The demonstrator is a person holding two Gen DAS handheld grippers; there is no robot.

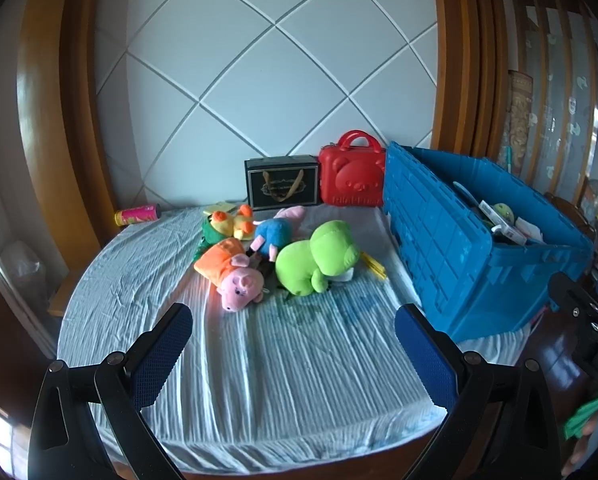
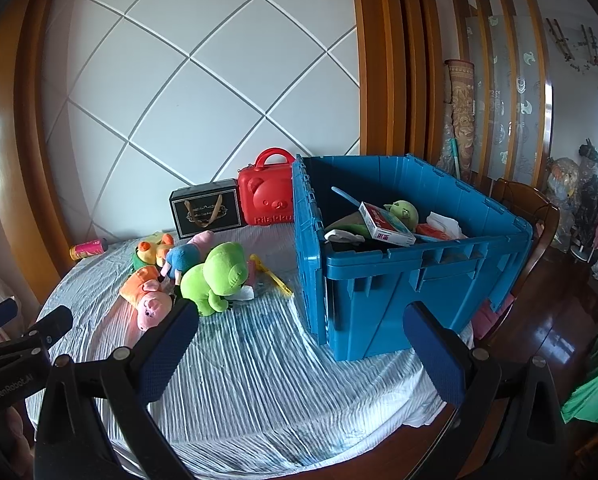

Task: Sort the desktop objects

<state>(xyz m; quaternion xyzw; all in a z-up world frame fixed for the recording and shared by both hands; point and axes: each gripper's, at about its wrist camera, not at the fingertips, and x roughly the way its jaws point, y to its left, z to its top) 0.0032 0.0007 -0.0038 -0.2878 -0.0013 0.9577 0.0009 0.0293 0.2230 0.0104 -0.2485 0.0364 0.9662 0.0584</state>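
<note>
R gripper [image 2: 299,328] open; blue bin [image 2: 399,280] w/ items, plush pile [image 2: 191,272] left.

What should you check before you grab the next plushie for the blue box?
1. Left gripper open and empty: ok.
2. Right gripper open and empty: ok.
3. Blue crate open on top, with room left: ok.
4. Green frog plush lying free on the cloth, nothing on top: ok.
5. Pink pig plush within easy reach: ok.
6. Yellow item beside the frog, tangled with it: cannot tell.
</note>
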